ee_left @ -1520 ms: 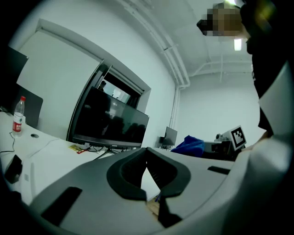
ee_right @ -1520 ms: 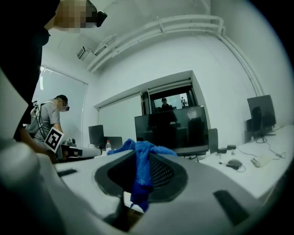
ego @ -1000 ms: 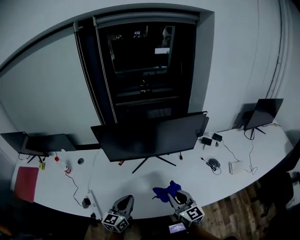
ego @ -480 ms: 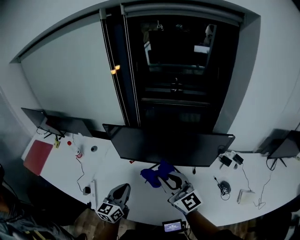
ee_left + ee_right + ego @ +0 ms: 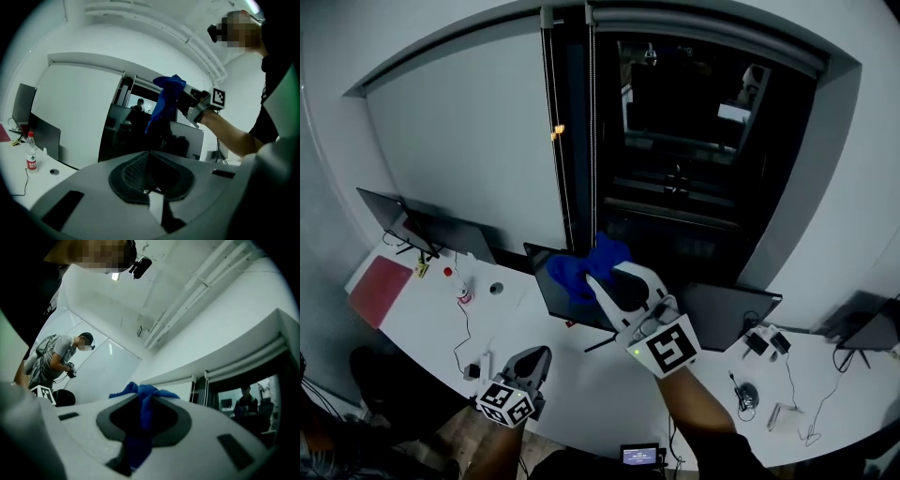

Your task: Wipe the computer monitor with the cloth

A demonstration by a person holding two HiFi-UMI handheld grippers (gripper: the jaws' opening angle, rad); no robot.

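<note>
Wiping step: right gripper point(image 5: 602, 281), jaws clamped on blue cloth point(image 5: 579, 270), up at monitor point(image 5: 727, 319) top-left corner.
Left gripper point(image 5: 536, 356): jaws together, nothing held, low.
Advice: press cloth flat; sweep evenly across.

The monitor point(image 5: 727, 319) stands mid-desk point(image 5: 581, 384), backed by the window point(image 5: 694, 141). The cloth point(image 5: 581, 267), clamped in the right gripper point(image 5: 598, 281), is up before the monitor's left part. The left gripper point(image 5: 534, 358) hangs over the desk's near edge. The bottle point(image 5: 464, 292) and folder point(image 5: 380, 291) lie toward the left end.
</note>
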